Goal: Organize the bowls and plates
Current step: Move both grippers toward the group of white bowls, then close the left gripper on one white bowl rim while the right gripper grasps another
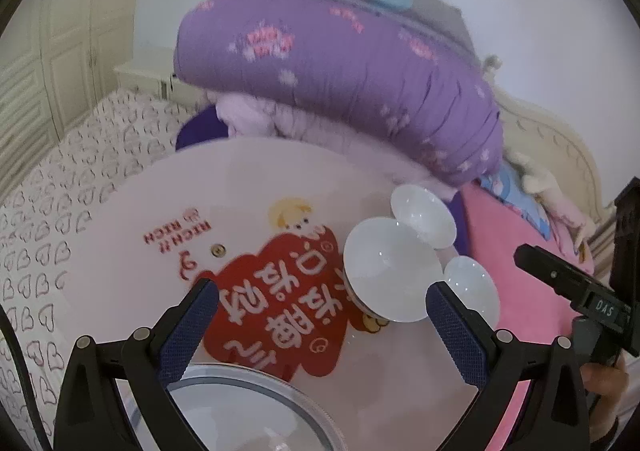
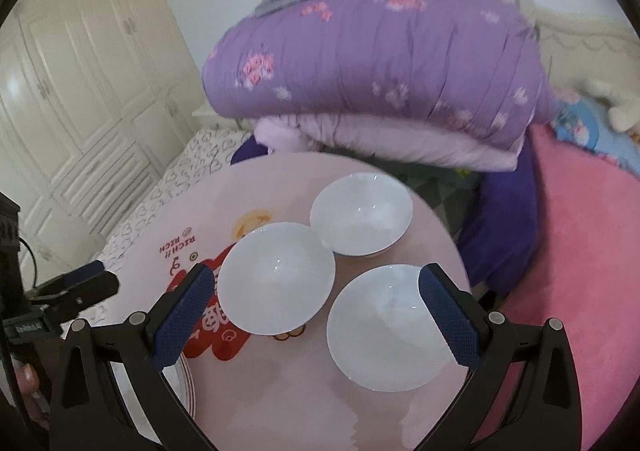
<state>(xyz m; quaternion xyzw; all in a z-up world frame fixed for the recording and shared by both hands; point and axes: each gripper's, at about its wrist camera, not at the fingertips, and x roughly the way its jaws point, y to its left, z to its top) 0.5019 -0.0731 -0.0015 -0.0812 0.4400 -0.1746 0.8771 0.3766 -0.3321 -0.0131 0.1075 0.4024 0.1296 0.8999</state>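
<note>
Three white bowls stand apart on a round pink table [image 2: 280, 383]: a far bowl [image 2: 362, 214], a middle bowl [image 2: 276, 277] and a near bowl [image 2: 386, 327]. My right gripper [image 2: 316, 283] hangs open above them, its right finger over the near bowl's rim. The left wrist view shows the same bowls to the right: far [image 1: 422, 217], middle [image 1: 386, 269], near [image 1: 472, 287]. My left gripper [image 1: 322, 297] is open and holds nothing, above a clear-rimmed plate [image 1: 240, 411] at the table's near edge. That plate's striped edge [image 2: 188, 383] shows at the lower left in the right wrist view.
The table [image 1: 120, 219] sits on a bed with a heart-print sheet [image 1: 52, 235]. Folded purple quilts [image 2: 380, 63] pile up just behind the table and a pink blanket [image 2: 580, 251] lies to the right. Cream wardrobe doors [image 2: 80, 71] stand on the left.
</note>
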